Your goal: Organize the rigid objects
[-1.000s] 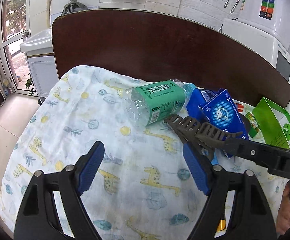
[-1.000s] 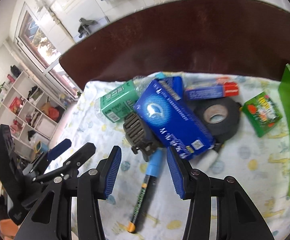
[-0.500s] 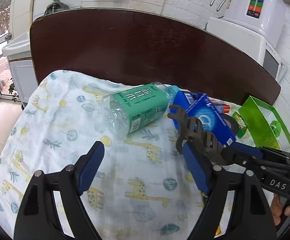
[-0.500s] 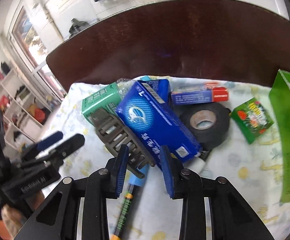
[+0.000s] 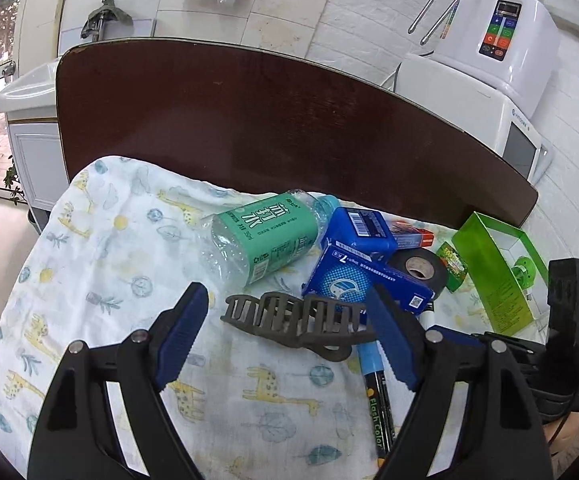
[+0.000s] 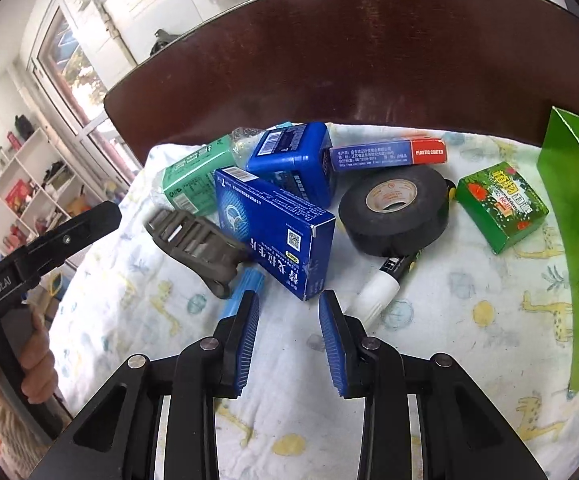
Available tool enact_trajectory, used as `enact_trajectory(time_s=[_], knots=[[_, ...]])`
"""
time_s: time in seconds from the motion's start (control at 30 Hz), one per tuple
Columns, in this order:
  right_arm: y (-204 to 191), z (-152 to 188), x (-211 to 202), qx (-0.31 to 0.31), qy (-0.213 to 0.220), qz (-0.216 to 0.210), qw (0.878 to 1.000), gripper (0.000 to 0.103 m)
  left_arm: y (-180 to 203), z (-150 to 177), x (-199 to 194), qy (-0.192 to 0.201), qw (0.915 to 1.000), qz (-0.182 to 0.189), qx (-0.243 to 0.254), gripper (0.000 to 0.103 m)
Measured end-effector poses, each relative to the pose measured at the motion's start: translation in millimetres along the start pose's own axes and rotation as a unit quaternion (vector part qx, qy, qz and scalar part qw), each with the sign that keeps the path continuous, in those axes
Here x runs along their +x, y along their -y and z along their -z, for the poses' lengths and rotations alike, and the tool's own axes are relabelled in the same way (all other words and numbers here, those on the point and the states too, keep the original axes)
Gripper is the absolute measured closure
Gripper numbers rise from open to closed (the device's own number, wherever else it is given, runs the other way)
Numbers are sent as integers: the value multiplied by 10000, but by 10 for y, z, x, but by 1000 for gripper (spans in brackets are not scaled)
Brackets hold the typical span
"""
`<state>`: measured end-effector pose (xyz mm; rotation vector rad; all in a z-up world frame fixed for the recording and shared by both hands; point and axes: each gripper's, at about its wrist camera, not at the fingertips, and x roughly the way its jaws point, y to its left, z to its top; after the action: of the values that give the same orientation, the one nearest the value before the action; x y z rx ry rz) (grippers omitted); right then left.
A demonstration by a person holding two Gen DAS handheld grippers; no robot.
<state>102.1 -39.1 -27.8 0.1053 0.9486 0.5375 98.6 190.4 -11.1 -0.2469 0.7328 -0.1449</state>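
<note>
A pile lies on the giraffe-print cloth (image 5: pixel 101 280). It holds a green-label bottle (image 5: pixel 265 236), a flat blue box (image 6: pixel 273 228), a blue tub (image 6: pixel 293 160), a black tape roll (image 6: pixel 393 210), a small green box (image 6: pixel 503 208) and a blue-capped marker (image 5: pixel 373 392). A grey hair claw (image 5: pixel 297 320) lies between the open fingers of my left gripper (image 5: pixel 289 340). It also shows in the right wrist view (image 6: pixel 197 244). My right gripper (image 6: pixel 289 336) is open and empty, just short of the flat blue box.
A dark wooden board (image 5: pixel 269 120) stands behind the cloth. A tall green carton (image 6: pixel 577 240) stands at the right. A white-capped marker (image 6: pixel 385 284) lies by the tape. A white water dispenser (image 5: pixel 489 60) is at the back right.
The hair claw has gone from my right gripper's side onto the cloth in front of my left gripper. My right gripper has drawn back and opened a little wider. My left gripper has swung right.
</note>
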Motion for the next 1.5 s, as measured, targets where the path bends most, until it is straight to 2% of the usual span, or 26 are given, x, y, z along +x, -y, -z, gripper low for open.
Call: enact_trajectory(time_s=[0.17,0.33,0.47,0.6,0.67,0.77,0.83,0.9,1.07,1.2,1.37,1.5], knots=[[13,-52,-35,508,75,-367,9980,68,-131,-65,128,-170,9996,-159,-160,24],[-265,-150,-31,166,226,-373,9989,68,-335,-53,137,-169,9985,-259,-454,24],[-468,-244,81,20,151,-319,9994,68,-374,-62,207,-336,9981,88,-512,24],[-438,-281,235,296,-111,-346,9989,68,-336,-61,370,-610,9971,326,-327,24],[-376,-274,283,487,-171,-502,9974,68,-329,-45,478,-811,9953,457,-279,25],[-402,-280,301,357,-101,-417,9984,68,-339,-20,606,-1060,9906,770,-381,36],[-399,-285,293,252,-92,-386,9989,68,-344,-9,628,-1116,9881,972,-427,47],[-388,-291,293,187,-91,-328,9992,68,-347,3,608,-1152,9860,1115,-455,51],[-342,-288,263,198,-118,-313,9992,68,-306,57,486,-1114,9877,1048,-332,53],[-339,-261,238,77,-77,-242,9996,68,-236,172,332,-1206,9849,1211,-277,55],[-283,-219,204,-27,-74,-276,9996,68,-91,356,232,-1226,9886,867,135,55],[-302,-210,251,-5,-219,-400,9990,68,-158,352,268,-1197,9909,608,64,54]])
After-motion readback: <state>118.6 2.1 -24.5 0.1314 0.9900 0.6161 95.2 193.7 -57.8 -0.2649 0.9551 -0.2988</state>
